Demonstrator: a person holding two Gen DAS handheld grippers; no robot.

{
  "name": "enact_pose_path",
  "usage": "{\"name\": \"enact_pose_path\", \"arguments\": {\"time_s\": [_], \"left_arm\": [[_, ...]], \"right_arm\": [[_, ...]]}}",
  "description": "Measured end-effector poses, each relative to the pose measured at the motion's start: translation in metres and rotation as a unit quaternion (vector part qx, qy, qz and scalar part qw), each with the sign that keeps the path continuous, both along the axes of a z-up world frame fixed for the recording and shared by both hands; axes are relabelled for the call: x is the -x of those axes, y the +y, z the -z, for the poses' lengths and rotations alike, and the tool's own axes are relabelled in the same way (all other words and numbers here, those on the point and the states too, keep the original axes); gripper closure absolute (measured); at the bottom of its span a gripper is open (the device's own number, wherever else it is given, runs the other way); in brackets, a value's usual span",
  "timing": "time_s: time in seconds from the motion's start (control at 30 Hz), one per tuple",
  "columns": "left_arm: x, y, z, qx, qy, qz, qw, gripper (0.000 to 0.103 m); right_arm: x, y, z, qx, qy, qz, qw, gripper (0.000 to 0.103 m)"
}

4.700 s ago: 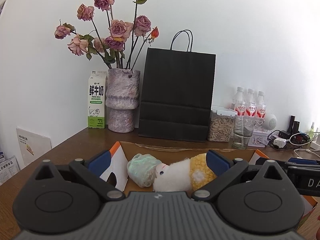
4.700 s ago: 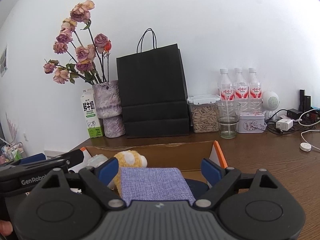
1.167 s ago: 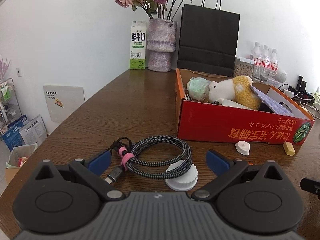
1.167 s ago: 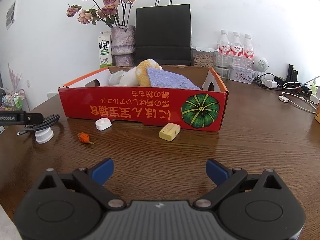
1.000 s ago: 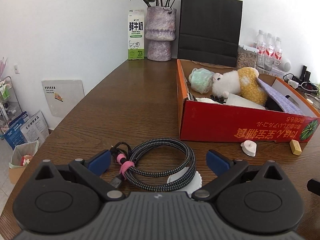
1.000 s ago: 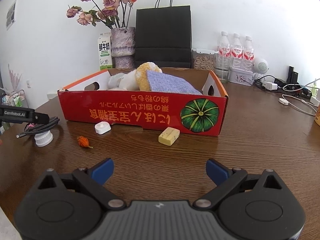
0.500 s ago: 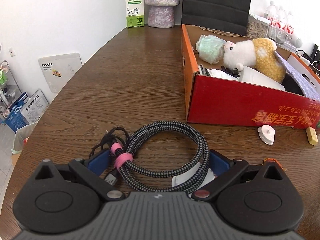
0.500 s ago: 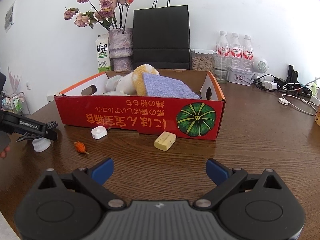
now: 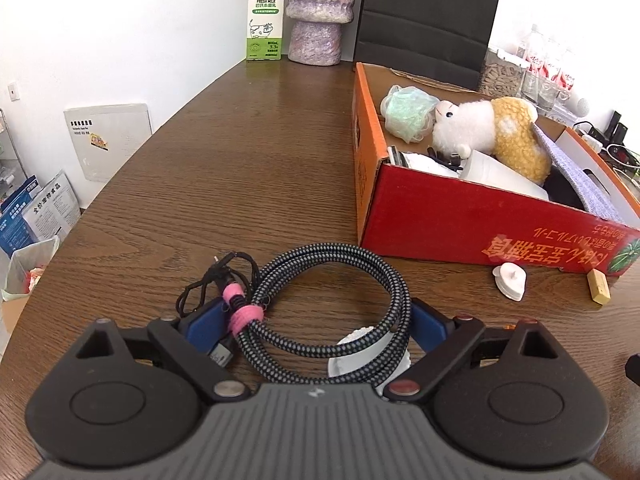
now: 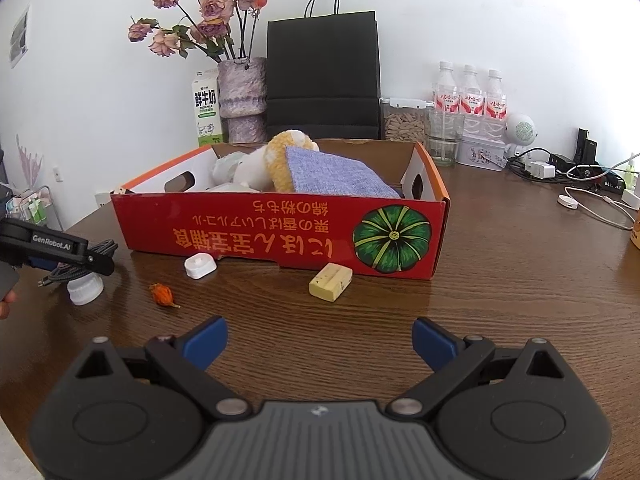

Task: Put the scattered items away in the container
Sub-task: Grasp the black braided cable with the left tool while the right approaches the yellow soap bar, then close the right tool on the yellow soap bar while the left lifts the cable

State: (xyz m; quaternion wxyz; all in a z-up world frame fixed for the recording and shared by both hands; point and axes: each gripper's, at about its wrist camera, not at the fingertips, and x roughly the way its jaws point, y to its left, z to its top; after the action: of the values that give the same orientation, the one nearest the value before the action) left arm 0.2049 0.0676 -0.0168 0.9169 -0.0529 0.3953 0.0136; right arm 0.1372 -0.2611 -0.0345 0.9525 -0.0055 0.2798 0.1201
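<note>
The coiled cable (image 9: 320, 312) lies on the table (image 9: 240, 168) just in front of the red box's (image 9: 460, 224) near left corner, apart from its wall. It is a braided black-and-white loop bound by a pink tie (image 9: 244, 312), with thinner black wire bunched at that side. Part of the loop rests over a white cap (image 9: 360, 354). The left gripper (image 9: 316, 326) points down over it, and the coil sits between the two blue fingers (image 9: 204, 324); the jaws are closing on it from a wide spread. The coil's outer turns lie right against both pads, but whether they press yet I cannot tell. In the right wrist view the same gripper (image 10: 80, 256) shows from the side at the far left, above the cap (image 10: 85, 289).

Right of the coil, along the box's front wall, lie a white heart-shaped piece (image 9: 509, 286) and a yellow block (image 9: 599, 291). An orange dried bud (image 10: 162, 294) lies between the cap and the block (image 10: 331, 276), nearer the camera.

Inside the box are a green bundle (image 9: 408, 114), a white-and-yellow plush (image 9: 488, 136) and a purple cloth (image 10: 332, 176).

The right gripper (image 10: 318, 342) hovers over bare table well short of the box, jaws spread wide with nothing between them.

At the back stand a milk carton (image 9: 266, 12), a vase (image 10: 242, 98) and a black bag (image 10: 324, 76).
</note>
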Motion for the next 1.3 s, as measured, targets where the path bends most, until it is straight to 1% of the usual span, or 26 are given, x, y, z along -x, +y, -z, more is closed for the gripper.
{"name": "enact_pose_path", "arguments": {"time_s": [0.1,0.23,0.3,0.4,0.47,0.5,0.57,0.6,0.67,0.7,0.73,0.87,1.03,1.2,1.3], "left_arm": [[0.004,-0.001,-0.002,0.007,-0.014,0.001,0.9999,0.008],[0.012,-0.006,-0.010,-0.003,-0.040,0.002,0.9992,0.008],[0.016,-0.008,-0.016,-0.006,-0.052,0.004,0.9986,0.008],[0.023,-0.011,-0.025,-0.008,-0.073,0.009,0.9973,0.008],[0.028,-0.013,-0.030,-0.010,-0.084,0.012,0.9963,0.008],[0.031,-0.015,-0.033,-0.011,-0.091,0.014,0.9957,0.008],[0.034,-0.017,-0.038,-0.015,-0.102,0.018,0.9945,0.008],[0.036,-0.019,-0.040,-0.017,-0.107,0.019,0.9939,0.008],[0.038,-0.020,-0.044,-0.016,-0.116,0.022,0.9929,0.008],[0.039,-0.020,-0.045,-0.014,-0.120,0.024,0.9924,0.008],[0.040,-0.021,-0.046,-0.012,-0.123,0.025,0.9920,0.008],[0.044,-0.025,-0.050,-0.007,-0.137,0.030,0.9901,0.008],[0.048,-0.030,-0.052,-0.002,-0.151,0.036,0.9879,0.008],[0.049,-0.030,-0.060,0.009,-0.166,0.041,0.9852,0.008],[0.051,-0.028,-0.069,0.008,-0.181,0.040,0.9827,0.008]], "right_arm": [[-0.004,0.002,-0.003,0.001,-0.002,-0.002,1.000,0.004],[-0.018,0.005,-0.010,0.005,-0.005,0.001,1.000,0.004],[-0.029,0.007,-0.013,0.006,0.000,0.000,1.000,0.009],[-0.049,0.010,-0.013,0.007,0.018,0.008,1.000,0.018],[-0.065,0.013,-0.010,0.006,0.034,0.016,0.999,0.031],[-0.071,0.014,-0.008,0.006,0.042,0.019,0.999,0.034],[-0.081,0.017,-0.004,0.006,0.057,0.028,0.998,0.046],[-0.084,0.018,-0.002,0.005,0.061,0.030,0.998,0.050],[-0.088,0.020,0.003,0.005,0.070,0.027,0.997,0.070],[-0.088,0.021,0.004,0.005,0.070,0.024,0.997,0.074],[-0.087,0.022,0.005,0.009,0.065,0.022,0.998,0.083],[-0.077,0.020,0.004,0.002,0.060,0.005,0.998,0.084],[-0.059,0.014,-0.002,-0.005,0.038,-0.008,0.999,0.084],[-0.044,0.008,-0.021,-0.013,0.001,-0.014,1.000,0.084],[-0.039,0.005,-0.036,-0.021,-0.023,-0.018,0.999,0.084]]}}
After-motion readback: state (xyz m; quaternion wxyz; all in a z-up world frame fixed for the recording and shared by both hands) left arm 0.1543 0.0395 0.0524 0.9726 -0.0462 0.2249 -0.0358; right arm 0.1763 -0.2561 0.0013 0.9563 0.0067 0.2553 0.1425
